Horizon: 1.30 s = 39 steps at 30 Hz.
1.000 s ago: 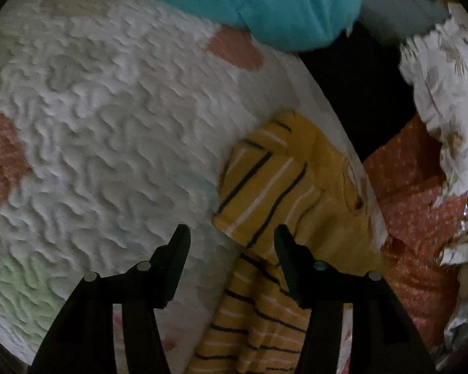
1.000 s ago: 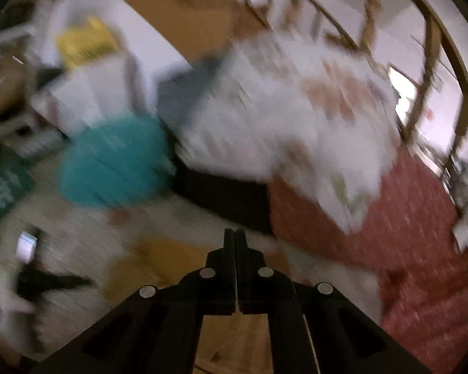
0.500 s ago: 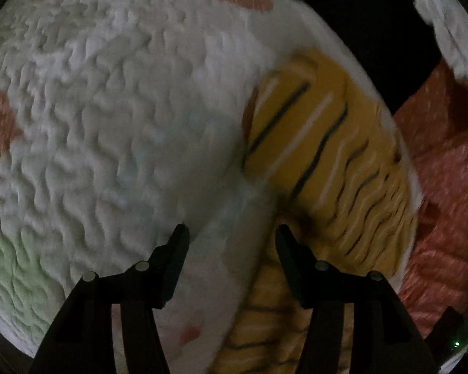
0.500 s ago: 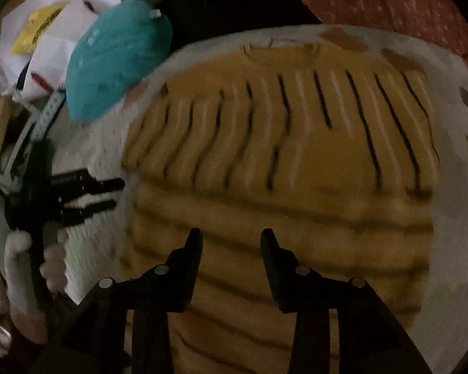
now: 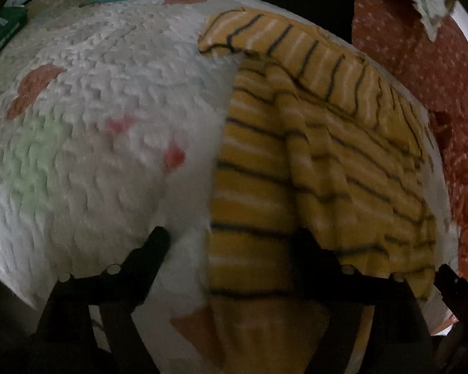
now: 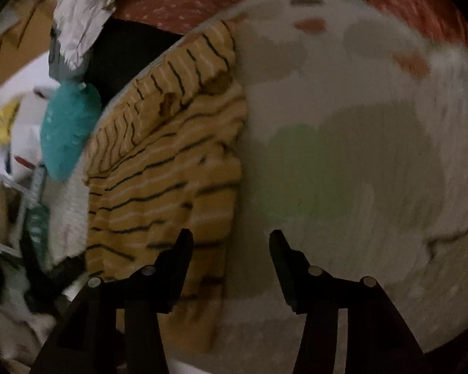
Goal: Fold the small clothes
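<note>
Striped yellow shirt (image 5: 312, 162) lies flat near the quilt's (image 5: 93, 124) edge so both wide-open grippers, left (image 5: 231, 243) and right (image 6: 231, 246), can fold it.

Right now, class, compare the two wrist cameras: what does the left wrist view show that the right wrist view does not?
Only the left wrist view shows the dark green box at the far left edge and the open left tool. Only the right wrist view shows the yellow item behind the teal cushion and the open right tool. Both show the yellow striped top, the white quilt and the red dotted fabric.
</note>
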{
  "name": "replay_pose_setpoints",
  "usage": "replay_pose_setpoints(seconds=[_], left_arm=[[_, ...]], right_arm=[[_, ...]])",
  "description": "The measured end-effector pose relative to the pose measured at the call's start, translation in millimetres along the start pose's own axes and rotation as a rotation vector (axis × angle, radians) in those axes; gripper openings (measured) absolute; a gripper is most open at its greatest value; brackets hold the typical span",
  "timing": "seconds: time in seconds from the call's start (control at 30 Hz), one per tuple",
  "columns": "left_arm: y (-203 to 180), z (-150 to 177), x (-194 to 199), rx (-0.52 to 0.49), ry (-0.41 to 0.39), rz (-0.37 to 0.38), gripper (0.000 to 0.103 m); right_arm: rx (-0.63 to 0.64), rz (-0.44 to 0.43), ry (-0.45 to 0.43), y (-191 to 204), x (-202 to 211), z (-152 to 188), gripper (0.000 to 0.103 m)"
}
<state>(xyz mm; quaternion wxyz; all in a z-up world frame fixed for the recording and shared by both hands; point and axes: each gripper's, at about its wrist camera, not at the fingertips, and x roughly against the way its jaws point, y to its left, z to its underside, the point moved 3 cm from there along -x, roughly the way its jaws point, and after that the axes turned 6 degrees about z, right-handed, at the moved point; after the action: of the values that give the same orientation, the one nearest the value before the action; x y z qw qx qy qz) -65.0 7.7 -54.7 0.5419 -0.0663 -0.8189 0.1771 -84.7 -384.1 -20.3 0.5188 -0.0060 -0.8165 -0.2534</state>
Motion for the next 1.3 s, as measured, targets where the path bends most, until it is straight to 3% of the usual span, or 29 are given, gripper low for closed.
replay_pose_setpoints(seconds=[0.13,0.2,0.23,0.27,0.33,0.43,0.5,0.53,0.67,0.9,1.03,1.13,1.2,1.27,1.3], left_arm=[[-8,20,1,0.045,0.051,0.097,0.081],[-13,26,4,0.057,0.072,0.119,0.060],[-14,24,4,0.058,0.085,0.108,0.029],[-13,21,3,0.067,0.103,0.119,0.007],[-12,19,2,0.142,0.139,0.169,0.008],[-4,14,19,0.162,0.107,0.122,0.008],[0,10,31,0.158,0.081,0.087,0.008],[2,8,38,0.153,0.071,0.065,0.008],[15,15,60,0.149,0.055,0.005,0.008],[27,49,53,0.155,0.101,-0.030,0.009],[32,51,63,0.181,0.088,0.060,0.009],[24,37,99,0.111,0.007,0.099,0.010],[16,21,112,0.080,-0.038,0.131,0.017],[8,-6,110,0.074,-0.053,0.181,0.050],[3,-21,103,0.080,-0.059,0.210,0.054]], right_arm=[[-0.039,-0.073,0.027,0,-10,18,0.055],[-0.039,-0.101,0.038,1,-12,28,0.057],[-0.036,-0.115,0.044,5,-14,31,0.058],[-0.032,-0.133,0.052,10,-18,35,0.059],[-0.024,-0.166,0.070,22,-25,39,0.063],[0.020,-0.154,0.067,41,-35,41,0.062],[0.040,-0.168,0.097,48,-39,42,0.019],[0.032,-0.177,0.122,48,-41,44,0.013],[0.075,-0.142,0.132,49,-28,56,0.012],[0.076,-0.093,0.172,27,-23,82,0.013],[0.012,-0.121,0.159,17,-13,75,0.022],[0.059,-0.123,0.072,26,16,59,0.035],[0.104,-0.126,0.002,43,30,41,0.048],[0.131,-0.133,-0.035,63,30,20,0.055],[0.137,-0.132,-0.040,73,26,10,0.055]])
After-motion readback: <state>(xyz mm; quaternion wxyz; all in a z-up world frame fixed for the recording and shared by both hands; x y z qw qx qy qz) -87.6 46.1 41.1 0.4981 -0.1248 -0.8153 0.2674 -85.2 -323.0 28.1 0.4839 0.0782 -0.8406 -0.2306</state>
